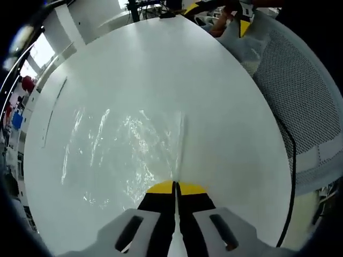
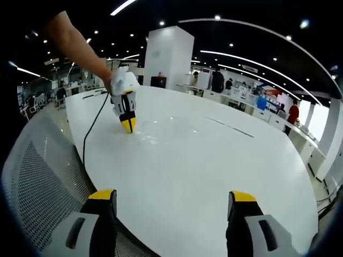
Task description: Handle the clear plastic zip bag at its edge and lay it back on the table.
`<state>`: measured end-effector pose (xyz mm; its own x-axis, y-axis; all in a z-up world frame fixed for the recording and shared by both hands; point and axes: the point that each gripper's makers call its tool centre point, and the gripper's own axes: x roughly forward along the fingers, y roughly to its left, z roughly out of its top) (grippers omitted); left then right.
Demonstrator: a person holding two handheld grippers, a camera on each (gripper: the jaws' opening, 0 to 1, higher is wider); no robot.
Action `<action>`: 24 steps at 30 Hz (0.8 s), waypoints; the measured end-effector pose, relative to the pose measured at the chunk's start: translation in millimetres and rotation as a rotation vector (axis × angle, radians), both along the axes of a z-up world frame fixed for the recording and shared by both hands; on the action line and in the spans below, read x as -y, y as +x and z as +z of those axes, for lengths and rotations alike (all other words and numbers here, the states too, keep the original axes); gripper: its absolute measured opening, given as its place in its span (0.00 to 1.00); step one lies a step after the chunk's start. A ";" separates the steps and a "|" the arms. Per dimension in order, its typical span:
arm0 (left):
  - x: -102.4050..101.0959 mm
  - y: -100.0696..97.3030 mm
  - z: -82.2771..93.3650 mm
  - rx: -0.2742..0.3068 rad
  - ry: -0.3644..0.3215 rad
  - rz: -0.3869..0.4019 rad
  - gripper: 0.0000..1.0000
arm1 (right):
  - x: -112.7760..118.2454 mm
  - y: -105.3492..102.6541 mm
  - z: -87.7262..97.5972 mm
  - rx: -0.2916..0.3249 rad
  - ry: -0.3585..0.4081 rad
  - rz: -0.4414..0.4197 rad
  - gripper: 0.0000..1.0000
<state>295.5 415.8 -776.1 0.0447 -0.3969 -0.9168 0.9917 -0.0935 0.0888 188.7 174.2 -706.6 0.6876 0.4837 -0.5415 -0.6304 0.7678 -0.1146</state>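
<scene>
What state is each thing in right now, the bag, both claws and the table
Clear plastic zip bag: flat on the table, crinkled, one edge pinched.
Left claw: shut on the bag's edge; seen tip-down on the table in the right gripper view.
Right claw: open, holding nothing, low over the table's near edge.
White table: bare around the bag.

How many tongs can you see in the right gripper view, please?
2. The right tongs stand open at the bottom of the view; the left tongs, shut, touch the white table farther off.
</scene>
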 end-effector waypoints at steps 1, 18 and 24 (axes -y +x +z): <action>0.0 0.7 0.2 0.002 0.001 0.005 0.00 | -0.1 0.1 0.3 0.001 0.001 0.000 0.85; 9.2 1.4 11.4 0.014 -0.002 0.026 0.00 | -4.7 -2.9 1.4 -0.012 -0.047 0.061 0.83; 13.3 -3.7 14.8 0.009 -0.002 0.033 0.00 | -9.2 -1.7 4.6 -0.012 -0.056 0.089 0.79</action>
<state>291.8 402.5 -761.3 0.0664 -0.3968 -0.9155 0.9933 -0.0606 0.0983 187.0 183.5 -702.0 0.6366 0.5112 -0.5774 -0.6971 0.7016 -0.1474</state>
